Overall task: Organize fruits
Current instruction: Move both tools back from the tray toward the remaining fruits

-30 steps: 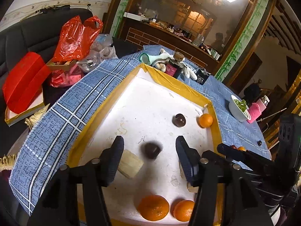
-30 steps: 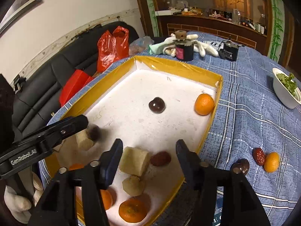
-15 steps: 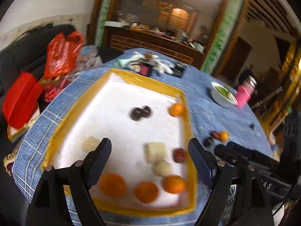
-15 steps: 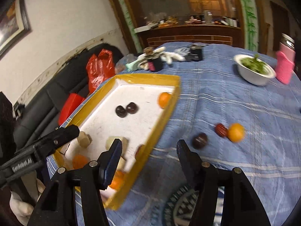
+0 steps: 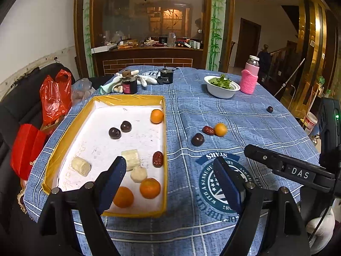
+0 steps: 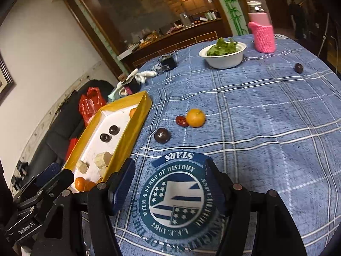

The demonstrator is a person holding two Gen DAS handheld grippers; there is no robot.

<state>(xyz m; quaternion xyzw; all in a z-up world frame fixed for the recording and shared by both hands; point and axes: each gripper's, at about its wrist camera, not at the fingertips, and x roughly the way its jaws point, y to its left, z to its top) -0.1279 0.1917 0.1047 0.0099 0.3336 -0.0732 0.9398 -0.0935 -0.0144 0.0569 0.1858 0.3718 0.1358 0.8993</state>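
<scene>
on the cloth (image 5: 245, 111) beside the tray (image 5: 164, 140), four fruits left: plum (image 5: 197, 139), date (image 5: 208, 130), orange (image 5: 220, 129), far plum (image 5: 270, 109). rest already in tray. left gripper (image 5: 172, 181) wide, empty; right gripper (image 6: 170, 181) opening, empty.

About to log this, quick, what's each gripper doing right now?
Left gripper: open, nothing between its fingers.
Right gripper: empty, fingers opening.
</scene>
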